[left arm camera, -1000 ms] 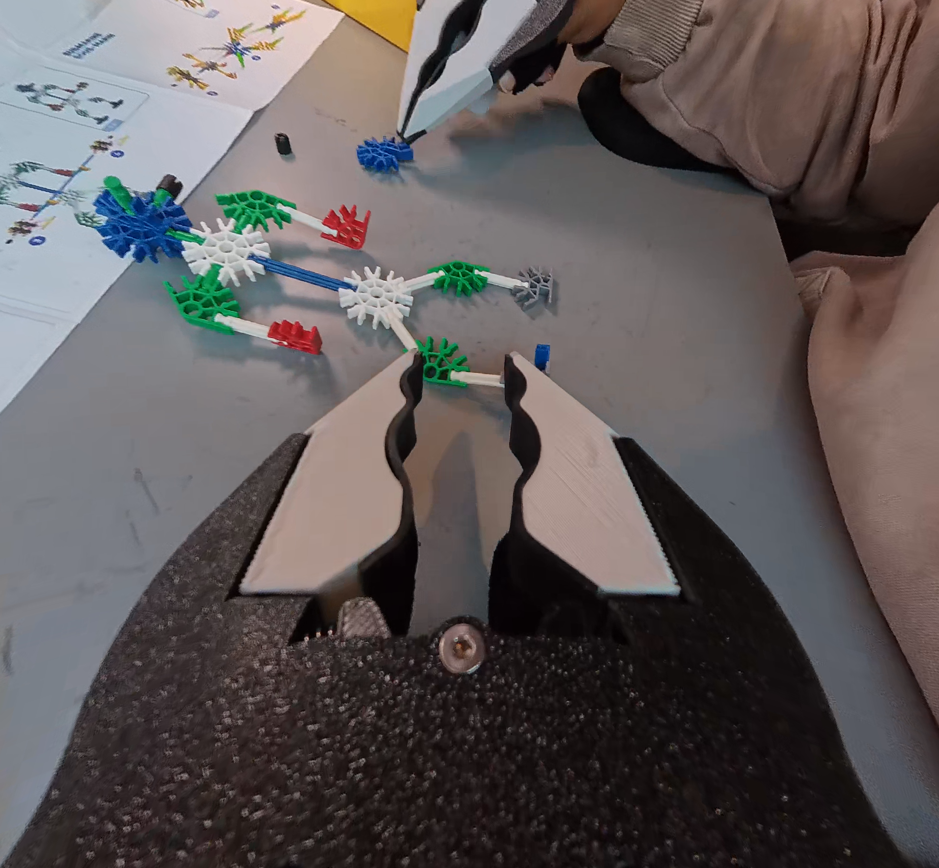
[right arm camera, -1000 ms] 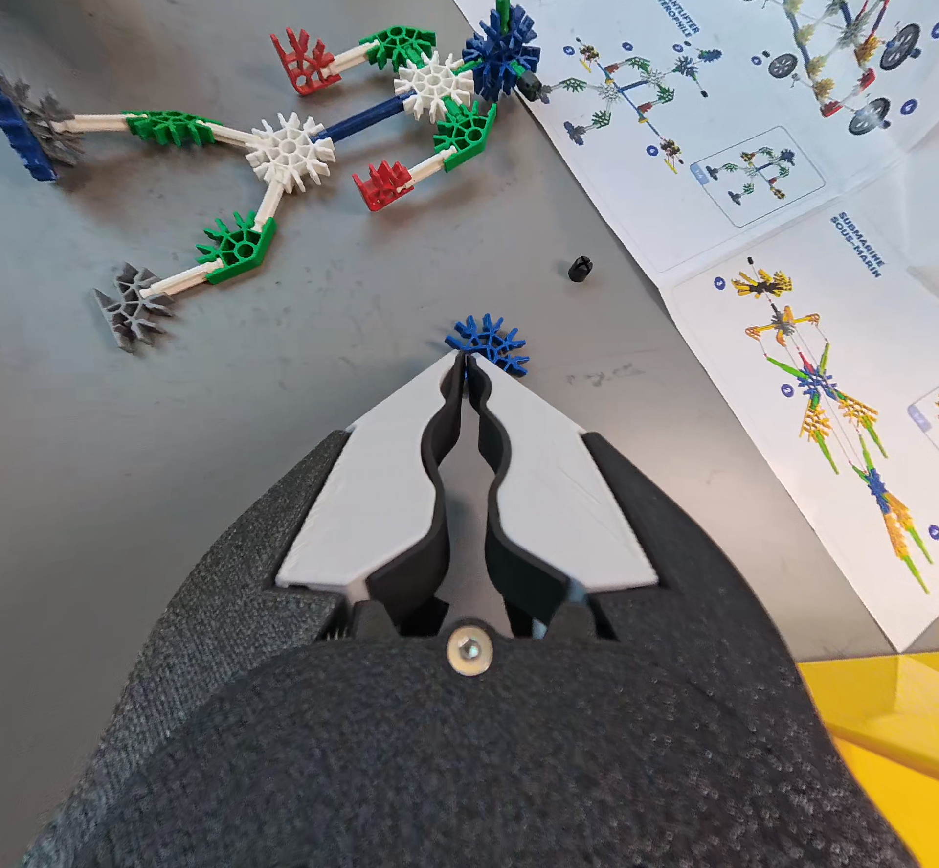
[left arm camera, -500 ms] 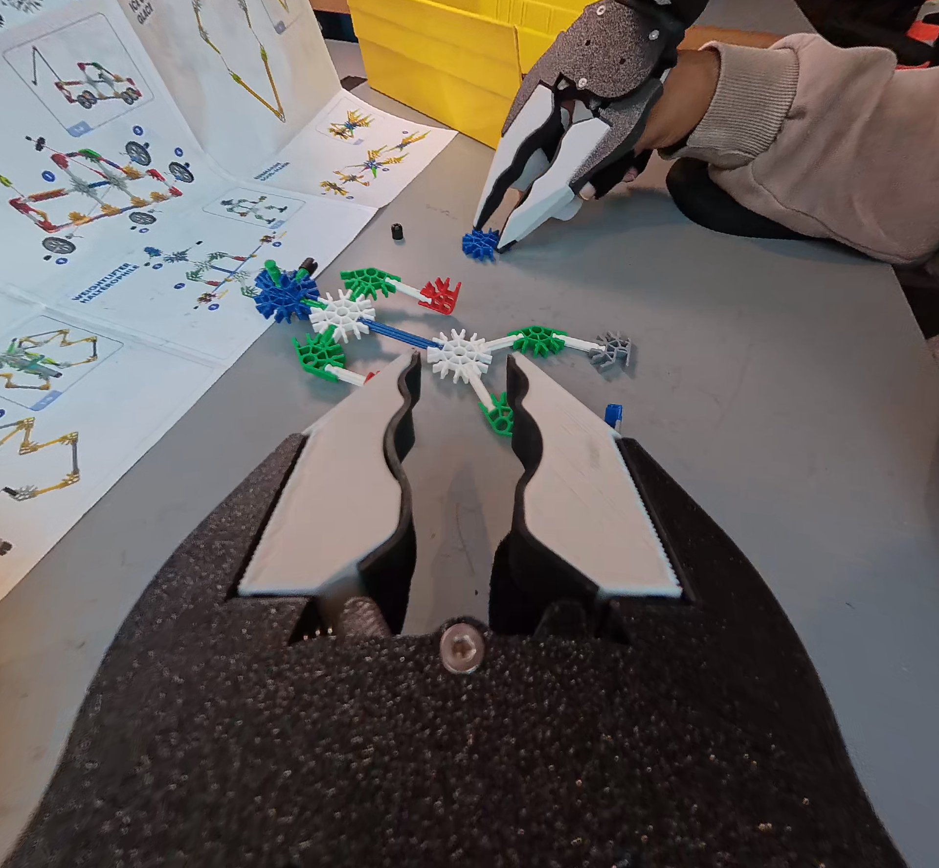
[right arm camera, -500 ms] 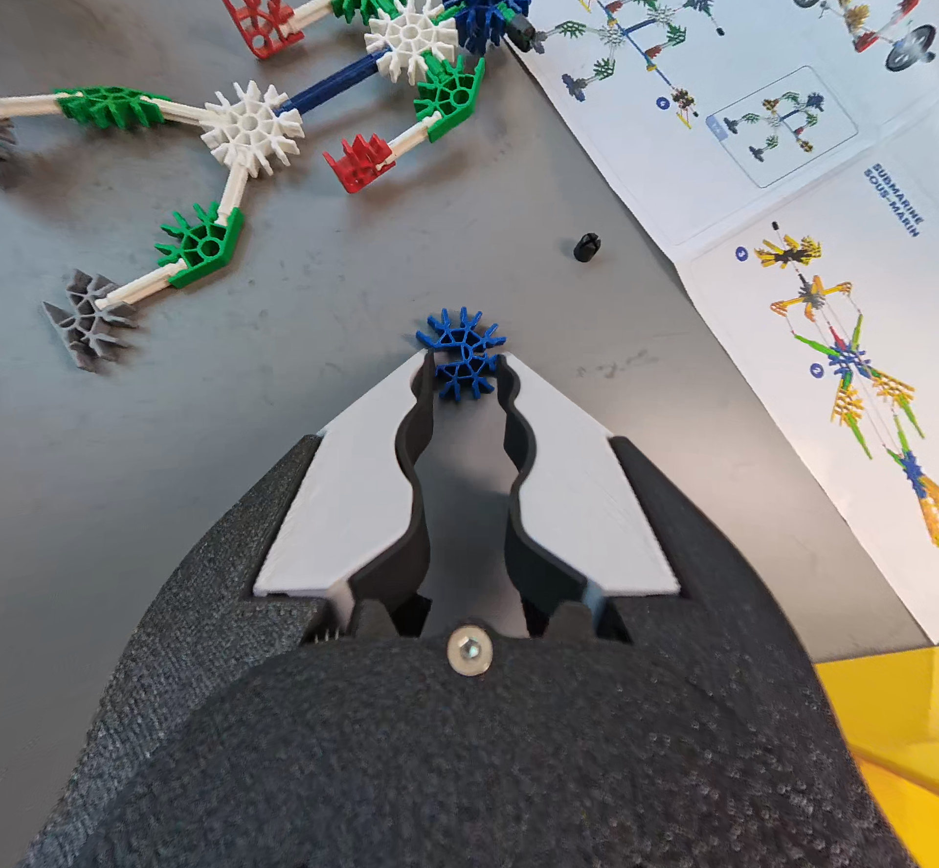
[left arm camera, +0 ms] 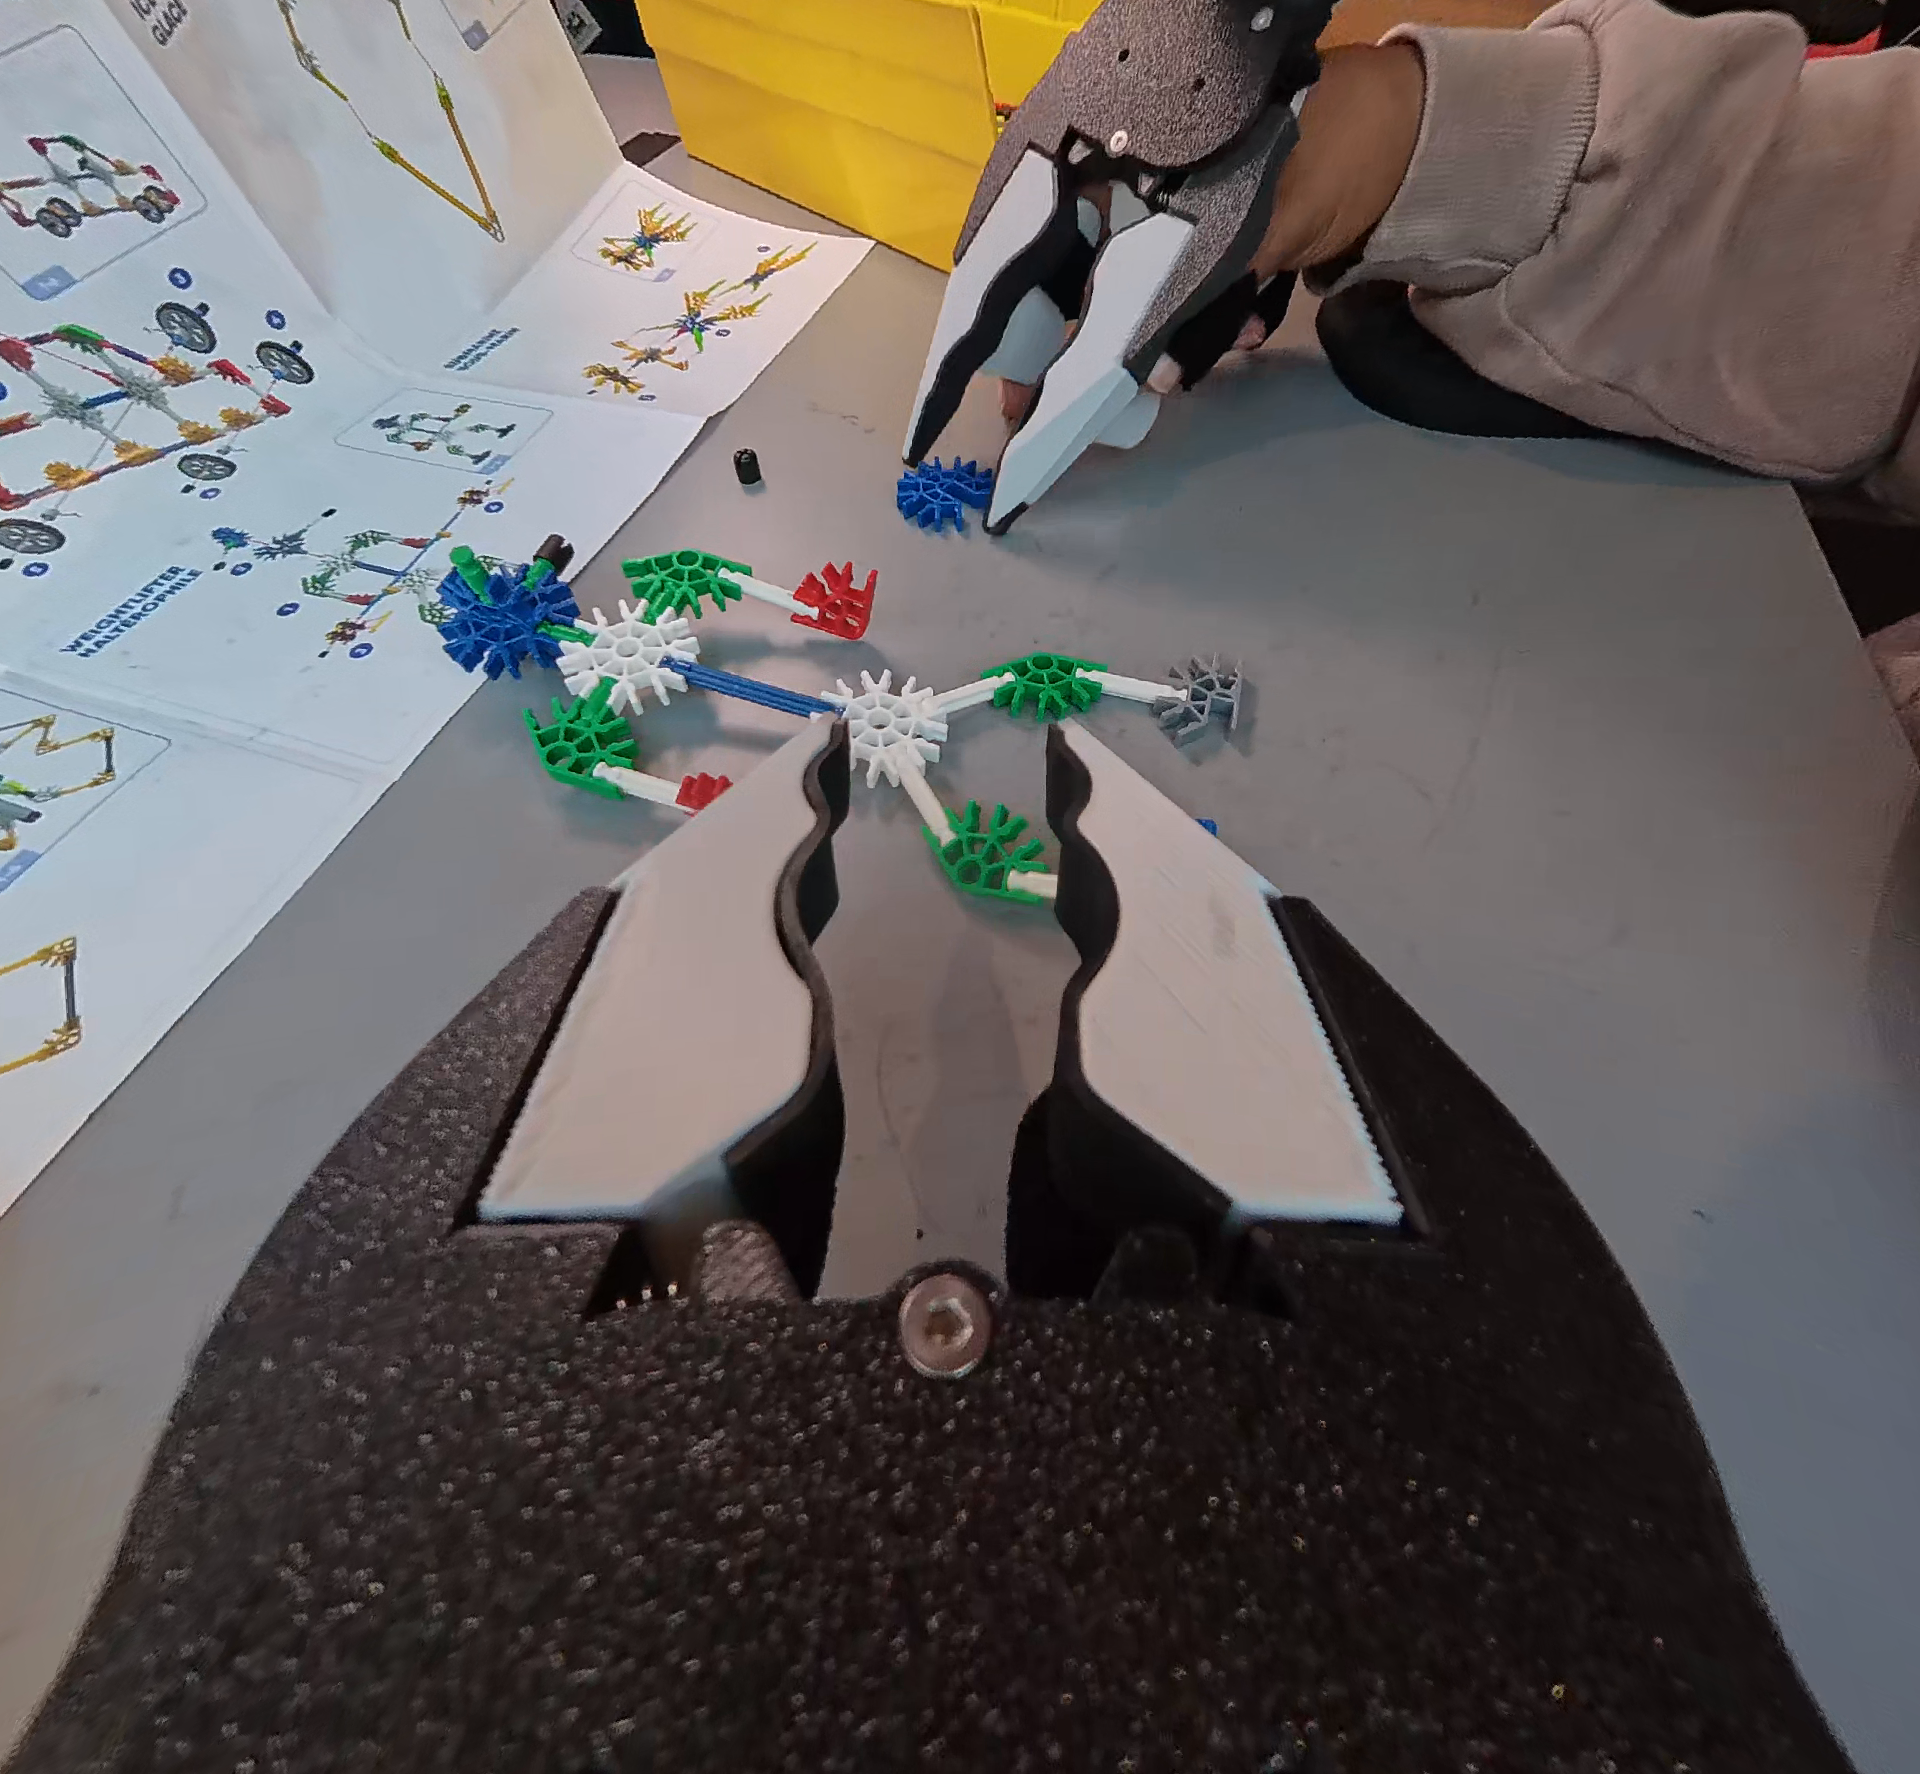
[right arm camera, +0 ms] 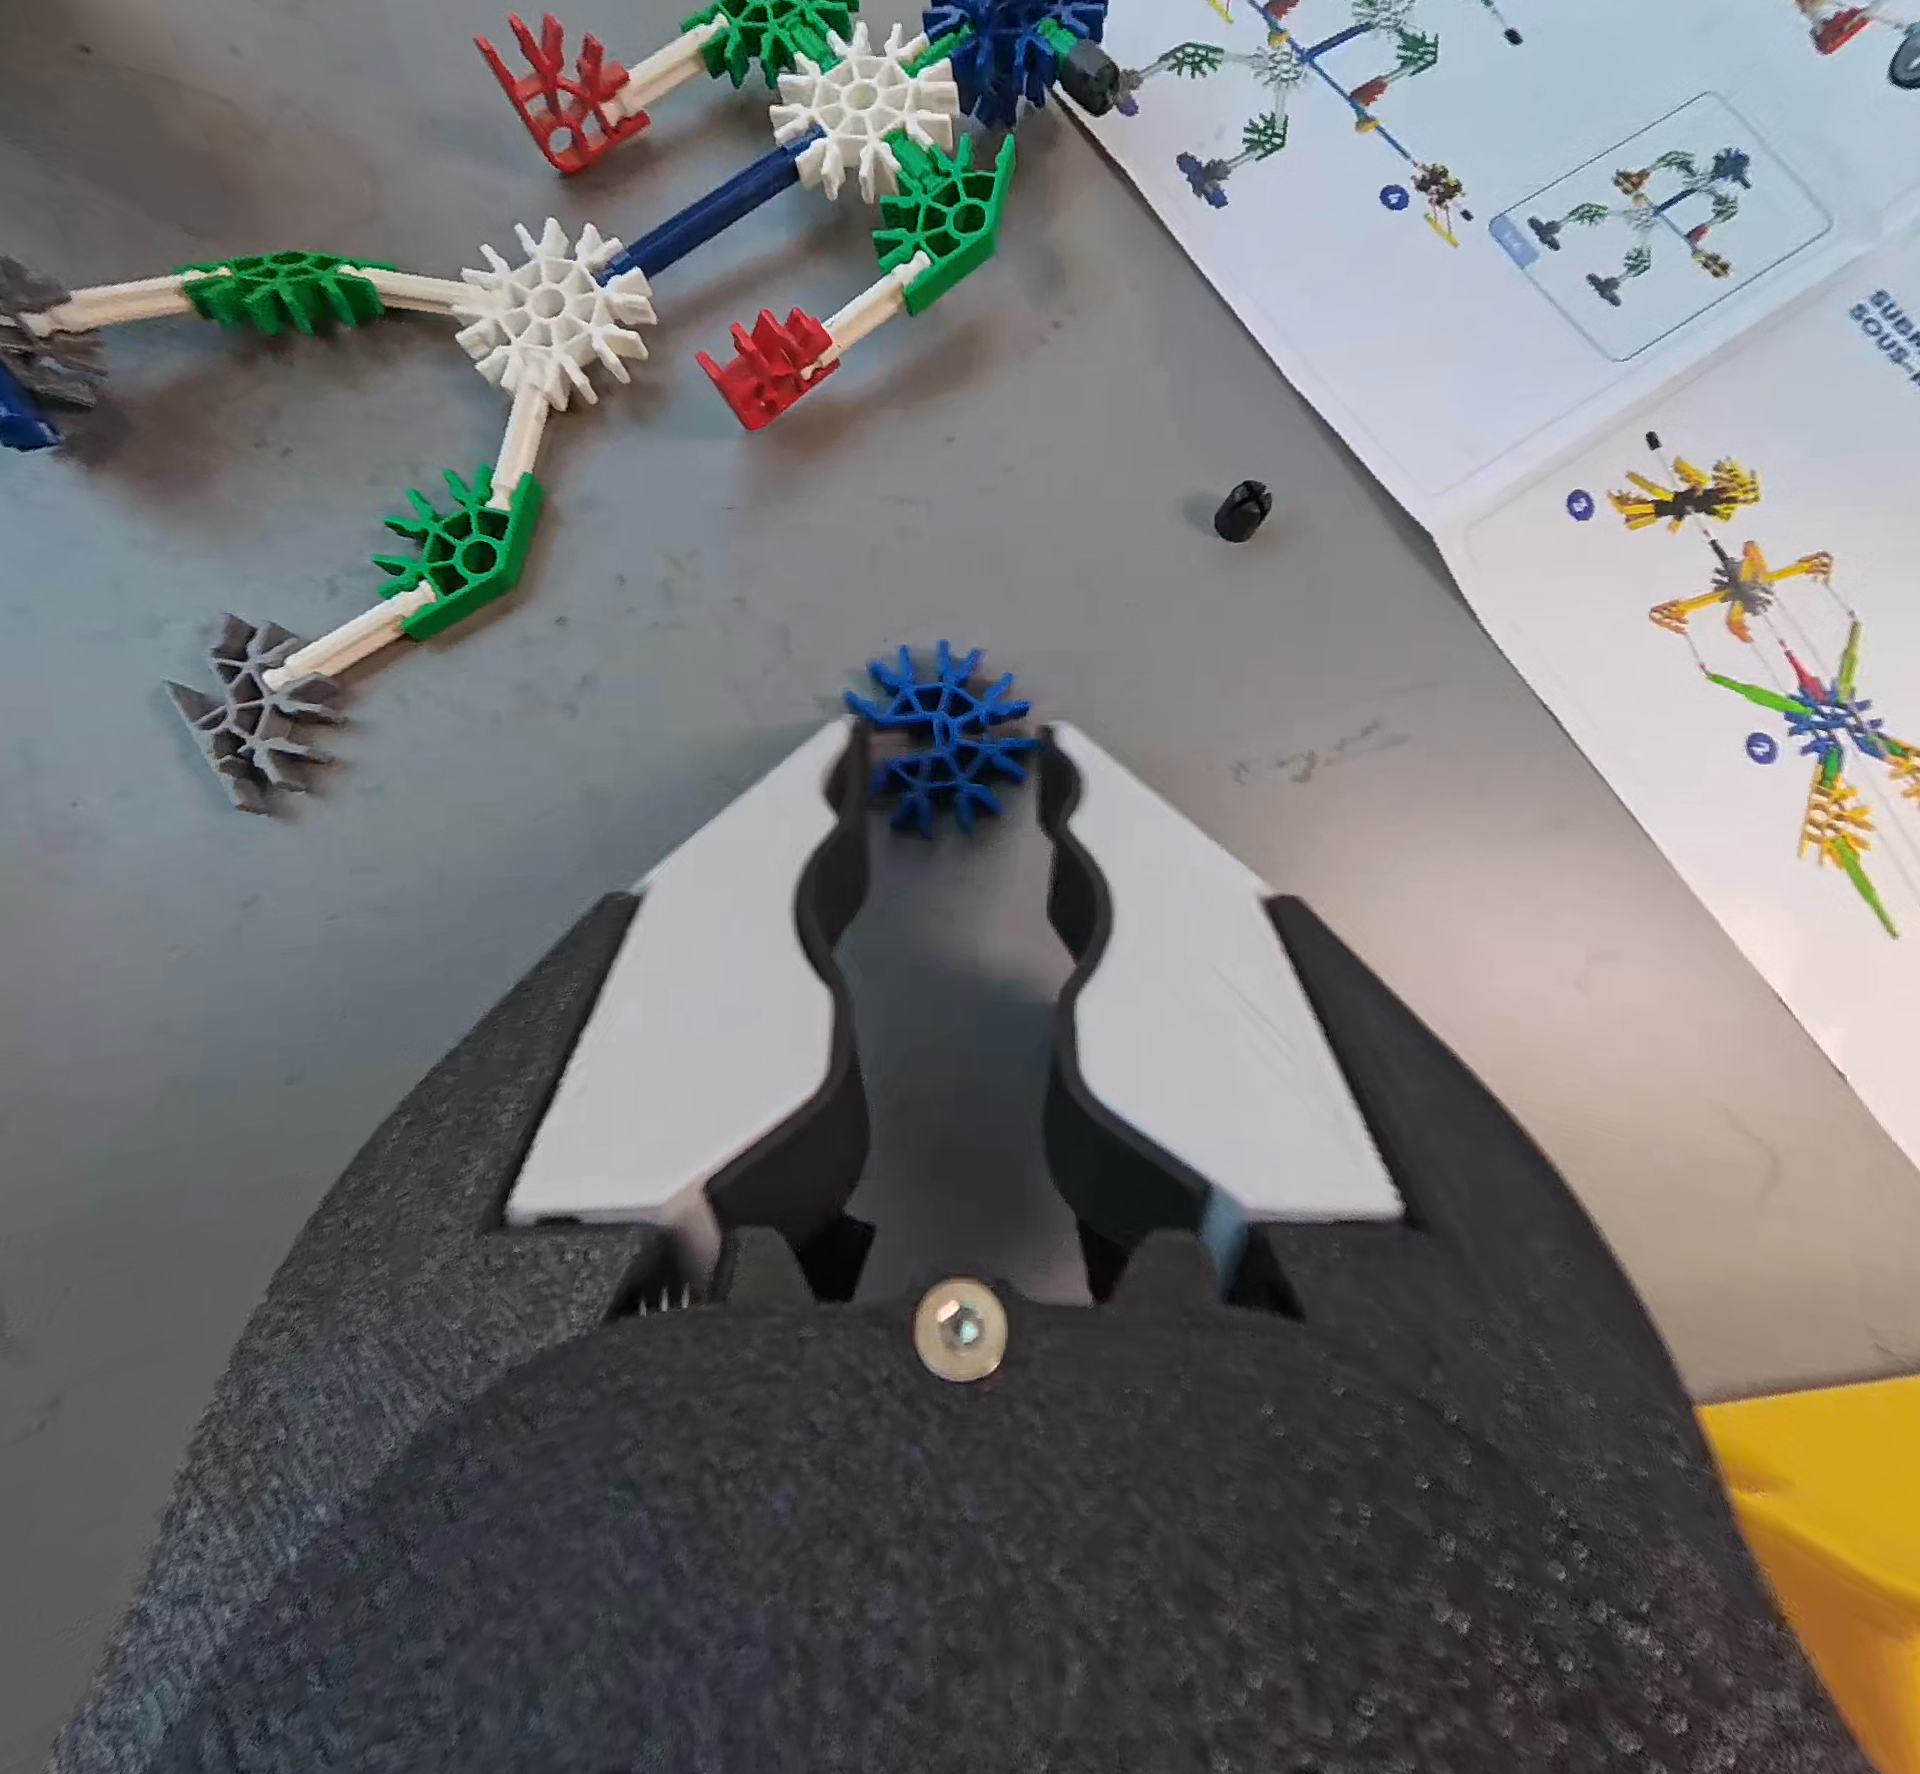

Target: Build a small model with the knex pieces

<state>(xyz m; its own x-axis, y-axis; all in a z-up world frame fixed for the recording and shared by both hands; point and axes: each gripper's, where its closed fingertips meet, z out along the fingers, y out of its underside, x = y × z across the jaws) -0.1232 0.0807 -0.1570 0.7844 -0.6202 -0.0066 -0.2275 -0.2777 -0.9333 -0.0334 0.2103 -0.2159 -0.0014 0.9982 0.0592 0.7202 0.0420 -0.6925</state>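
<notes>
1. Since a second ago the right gripper (right arm camera: 945, 737) has gone from nearly pinched tips to spread fingers, and the blue snowflake connector (right arm camera: 943, 737) that lay just ahead of the tips now sits between them
2. Over the same second the left gripper (left arm camera: 945, 758) has pulled back and lifted, so the left wrist view now takes in the whole rod-and-connector figure (left arm camera: 873, 716) and the yellow bin (left arm camera: 831, 31) behind it
3. Right gripper now: fingers apart, one on each side of the blue connector, which lies flat on the grey table (right arm camera: 312, 945); the far half of the connector pokes out past the tips, and whether the pads touch it cannot be told
4. Left gripper now: fingers apart and holding nothing, poised over the lower green connector (left arm camera: 982, 857) and the white hub (left arm camera: 883, 722) of the figure
5. Key relation: the blue connector lies directly ahead along the right gripper's own axis, centred in its gap; it is round and flat, so it has no long axis to line up with. The right gripper is far nearer to it than the left, which sits across the figure from it
6. Nearby: a small black cap (right arm camera: 1242, 511) lies loose on the table just beside the instruction sheet (right arm camera: 1558, 166), to the right of the blue connector and apart from it
</notes>
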